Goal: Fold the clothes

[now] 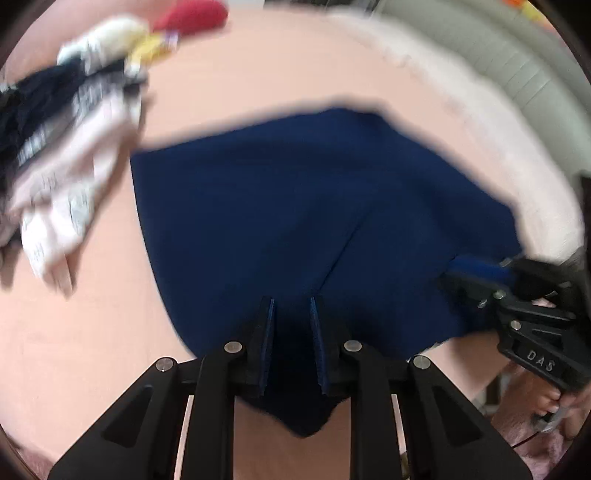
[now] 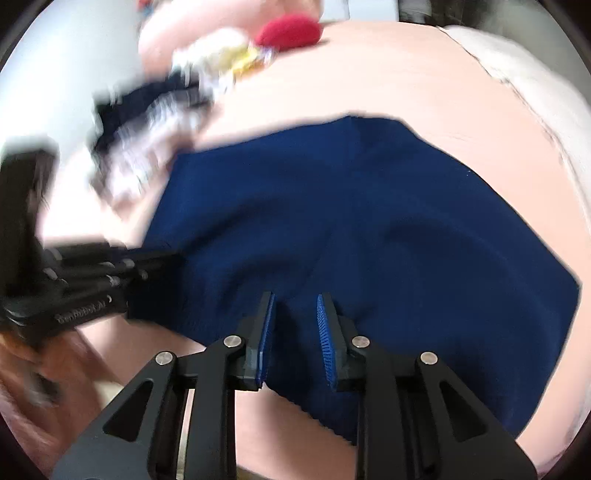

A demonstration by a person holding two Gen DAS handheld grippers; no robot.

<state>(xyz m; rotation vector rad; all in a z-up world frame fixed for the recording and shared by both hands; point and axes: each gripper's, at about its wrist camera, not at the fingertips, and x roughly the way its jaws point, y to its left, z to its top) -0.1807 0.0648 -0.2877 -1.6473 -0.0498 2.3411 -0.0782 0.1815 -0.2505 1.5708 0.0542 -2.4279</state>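
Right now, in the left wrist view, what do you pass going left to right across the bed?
Pile of mixed clothes → navy garment spread on the pink sheet, its near edge between the left hand-held gripper fingers → right hand-held gripper at the garment's right edge.

A bed covered with a pale pink sheet (image 1: 258,74) carries everything. A navy blue garment (image 1: 314,206) lies spread over its middle. To the left lies a jumbled pile of clothes (image 1: 66,147) in white, pale pink, black and yellow, blurred in both views. Beyond the pile, at the far edge, sits a red cloth item (image 1: 192,14).
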